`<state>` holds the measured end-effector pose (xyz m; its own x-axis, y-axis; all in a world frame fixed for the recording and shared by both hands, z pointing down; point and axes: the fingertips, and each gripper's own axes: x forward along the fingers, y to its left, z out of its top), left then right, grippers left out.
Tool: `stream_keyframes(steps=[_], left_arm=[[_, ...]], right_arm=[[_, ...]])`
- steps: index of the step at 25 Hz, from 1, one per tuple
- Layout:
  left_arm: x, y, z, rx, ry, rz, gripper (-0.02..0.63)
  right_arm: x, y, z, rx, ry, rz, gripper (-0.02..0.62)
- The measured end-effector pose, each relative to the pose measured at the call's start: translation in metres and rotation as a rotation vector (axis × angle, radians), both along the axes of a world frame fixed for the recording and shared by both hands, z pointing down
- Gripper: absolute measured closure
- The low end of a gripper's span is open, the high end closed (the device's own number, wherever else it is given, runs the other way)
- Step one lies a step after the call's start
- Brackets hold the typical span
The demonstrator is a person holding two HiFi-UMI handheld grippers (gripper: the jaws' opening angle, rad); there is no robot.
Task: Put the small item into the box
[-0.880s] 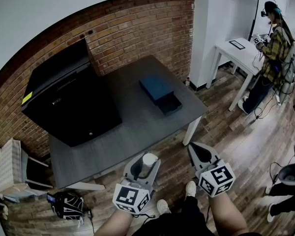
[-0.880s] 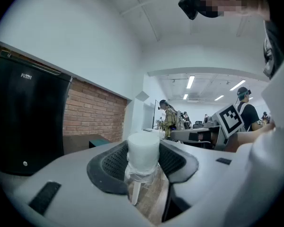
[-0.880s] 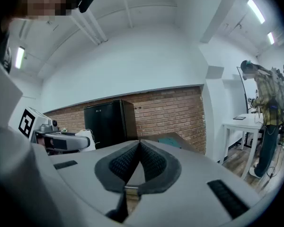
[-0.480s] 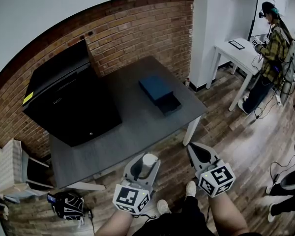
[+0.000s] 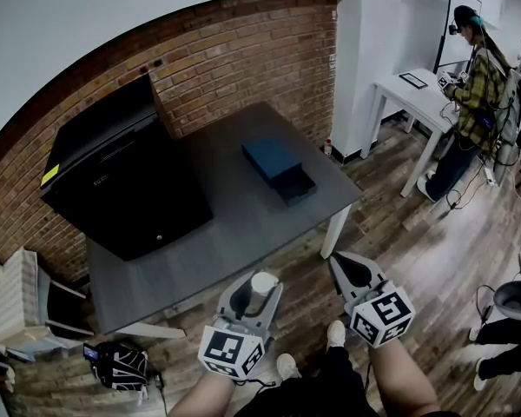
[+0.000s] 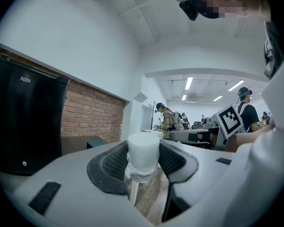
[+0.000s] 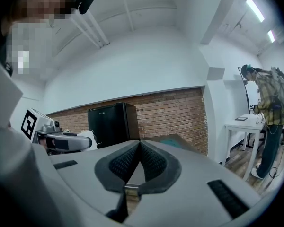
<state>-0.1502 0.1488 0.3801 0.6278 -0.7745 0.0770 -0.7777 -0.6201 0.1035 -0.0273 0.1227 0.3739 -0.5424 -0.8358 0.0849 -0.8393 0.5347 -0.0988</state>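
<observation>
My left gripper (image 5: 253, 292) is shut on a small white cylinder (image 5: 263, 283) with a clear wrapped lower part, which stands upright between the black pads (image 6: 143, 156). It hangs low, short of the table's near edge. My right gripper (image 5: 352, 268) sits beside it to the right, shut with nothing in it; its pads meet at the tips (image 7: 139, 145). The dark blue box (image 5: 280, 168) lies on the grey table (image 5: 234, 224) toward its far right, with a drawer slid out toward the table's right edge. It shows small in the left gripper view as a blue box (image 6: 96, 142).
A large black case (image 5: 122, 176) stands open on the table's left half against the brick wall. A white desk (image 5: 417, 94) with a person (image 5: 473, 76) beside it is at the far right. A bag (image 5: 120, 361) lies on the wooden floor at lower left.
The view has shifted slightly, so the table and box sit a little further left. Both grippers keep their places and states.
</observation>
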Motion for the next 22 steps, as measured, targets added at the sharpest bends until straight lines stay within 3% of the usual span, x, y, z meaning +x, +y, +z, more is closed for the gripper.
stream_keyframes(steps=[22], left_arm=[[0.049, -0.05, -0.003, -0.014, -0.013, -0.08, 0.4]], right_arm=[[0.049, -0.067, -0.003, -0.008, -0.025, -0.079, 0.577]])
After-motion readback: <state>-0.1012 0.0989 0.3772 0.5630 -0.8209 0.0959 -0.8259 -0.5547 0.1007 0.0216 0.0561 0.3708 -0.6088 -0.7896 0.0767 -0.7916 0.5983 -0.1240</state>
